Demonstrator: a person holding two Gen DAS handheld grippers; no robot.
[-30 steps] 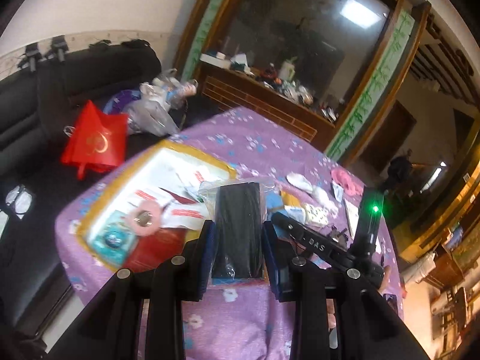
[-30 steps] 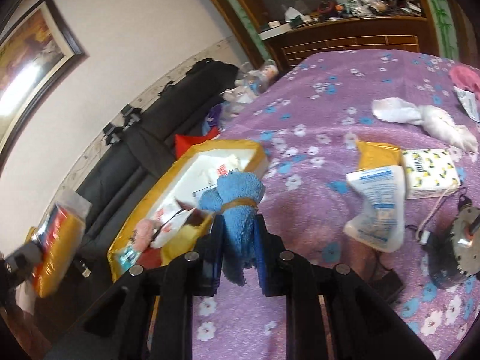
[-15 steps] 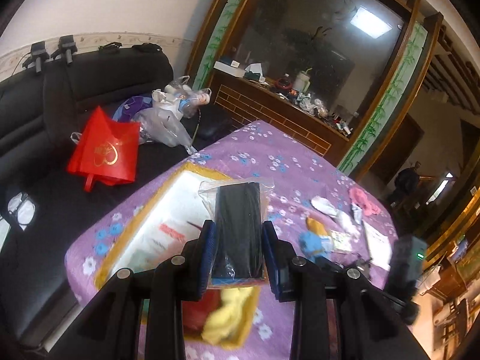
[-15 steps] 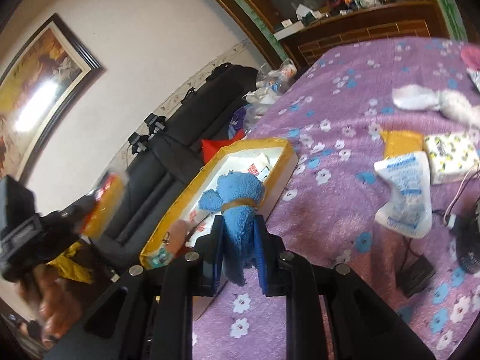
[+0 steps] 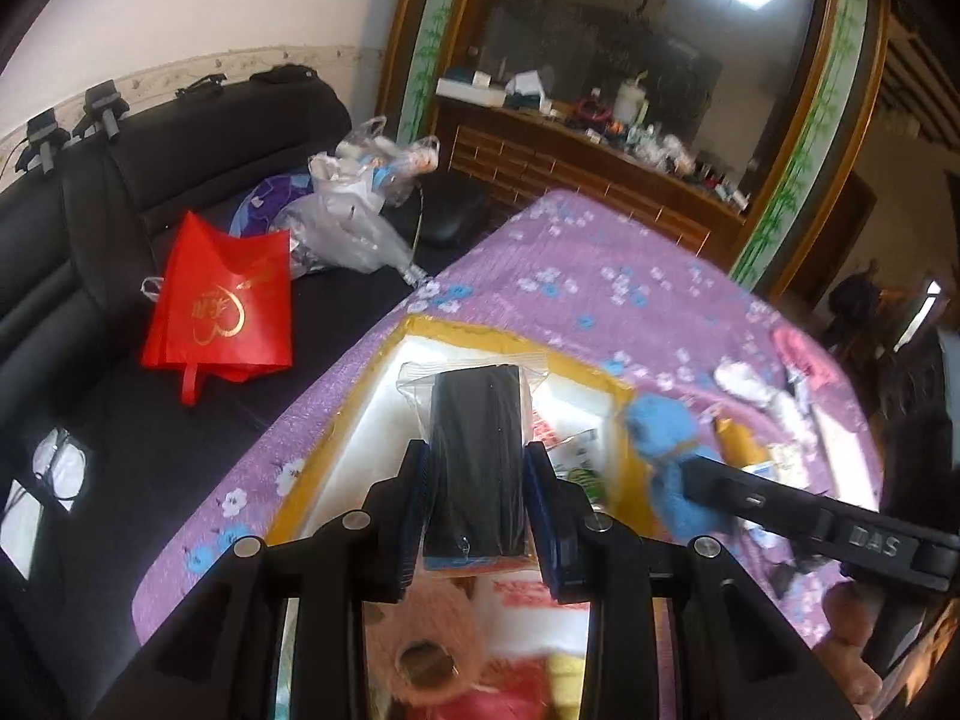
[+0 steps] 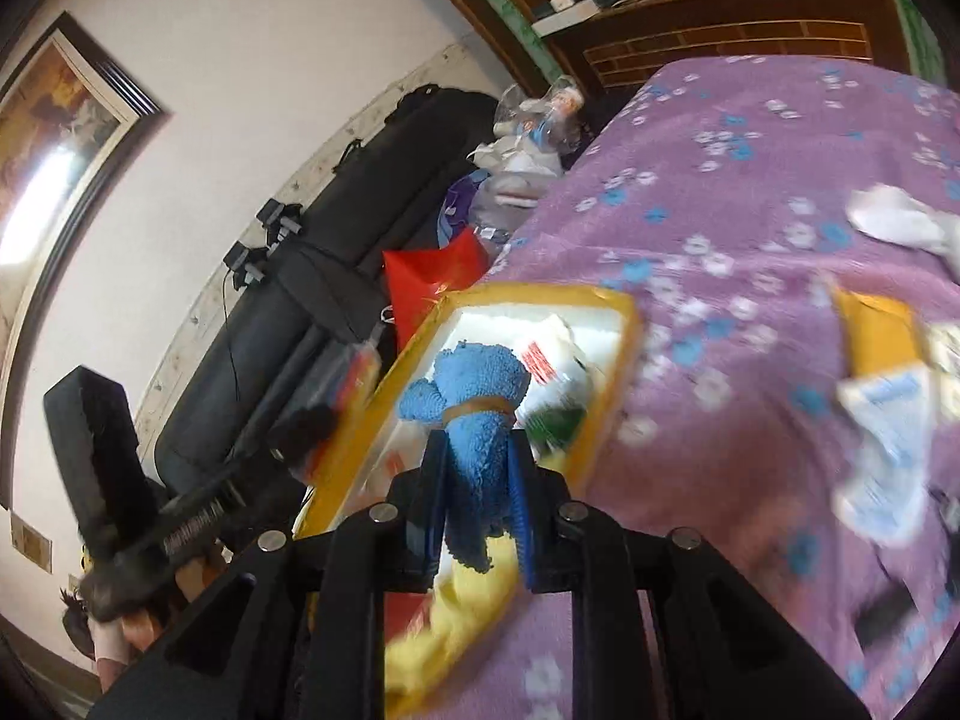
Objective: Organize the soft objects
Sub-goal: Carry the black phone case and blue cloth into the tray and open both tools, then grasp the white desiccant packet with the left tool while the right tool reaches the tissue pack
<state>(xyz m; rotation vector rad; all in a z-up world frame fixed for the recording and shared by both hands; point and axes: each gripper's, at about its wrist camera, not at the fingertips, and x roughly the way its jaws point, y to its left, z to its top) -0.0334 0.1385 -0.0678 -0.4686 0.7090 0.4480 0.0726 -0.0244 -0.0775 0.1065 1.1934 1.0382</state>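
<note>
A: Where are the soft things right now?

B: Both are in the air. The rolled blue terry towel with a tan band around it (image 6: 474, 420) is pinched between the pads of the right gripper (image 6: 477, 507), its roll running forward along the fingers, banded head sticking out past the tips. The flat black fabric piece sealed in a clear zip bag (image 5: 478, 456) is clamped the same way in the left gripper (image 5: 478, 495), long axis also forward.

A: And the target?

B: The shallow yellow-rimmed box with a white inside (image 6: 618, 360), on the purple flowered tablecloth (image 6: 750, 228). From the right wrist the towel hangs over the box's near end, with the far white floor lying ahead of the tips. From the left wrist the bagged piece hangs over the box interior too, above a pink plush toy (image 5: 420, 648) near the bottom of the view.

A: Which goes in first?

B: My guess is either could; both seem to sit over the opening, and the towel shows just to the right of the left gripper. The right wrist view is motion-blurred, so how high the towel rides above the yellow cloth (image 6: 456, 618) beneath it I can't say. The drop is mostly downward, not forward.

A: Anything else nearby?

B: A red gift bag (image 5: 222, 306) on the black sofa (image 5: 90, 228), well apart.
</note>
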